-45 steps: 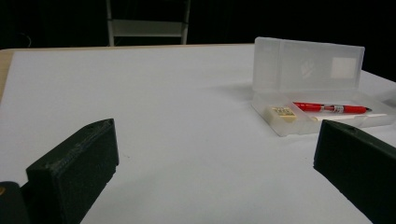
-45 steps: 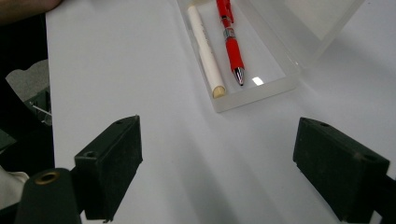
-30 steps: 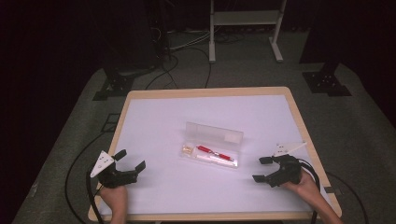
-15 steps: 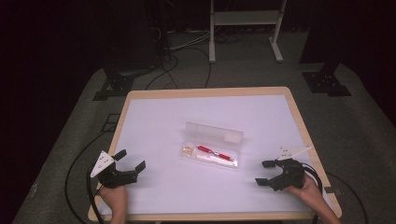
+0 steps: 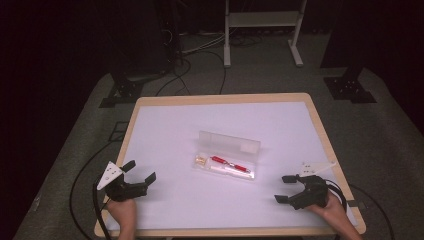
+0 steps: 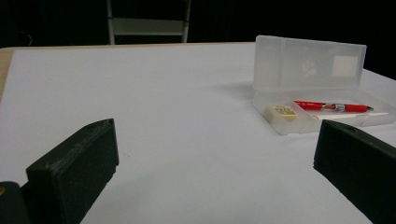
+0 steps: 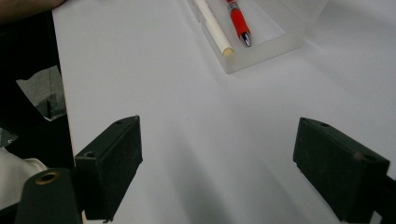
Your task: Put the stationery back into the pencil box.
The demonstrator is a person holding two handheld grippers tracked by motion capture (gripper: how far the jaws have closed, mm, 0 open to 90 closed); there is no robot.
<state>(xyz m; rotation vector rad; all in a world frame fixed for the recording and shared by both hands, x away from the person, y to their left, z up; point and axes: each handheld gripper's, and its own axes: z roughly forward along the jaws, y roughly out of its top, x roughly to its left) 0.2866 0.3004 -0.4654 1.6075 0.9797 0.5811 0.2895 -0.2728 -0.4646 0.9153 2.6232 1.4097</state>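
A dark room with cables on grey floor is surrounding the white, wood-edged table (image 5: 165, 125). Near its middle a clear plastic pencil case (image 5: 227, 159) is lying open, lid standing upright. Inside it are lying a red pen (image 5: 230, 164), a white stick (image 5: 227, 171) beside it, and a small cream eraser (image 5: 200, 160). The left claw (image 5: 143, 172) and right claw (image 5: 283, 189) are resting well apart from it, both gaping wide, holding nothing.
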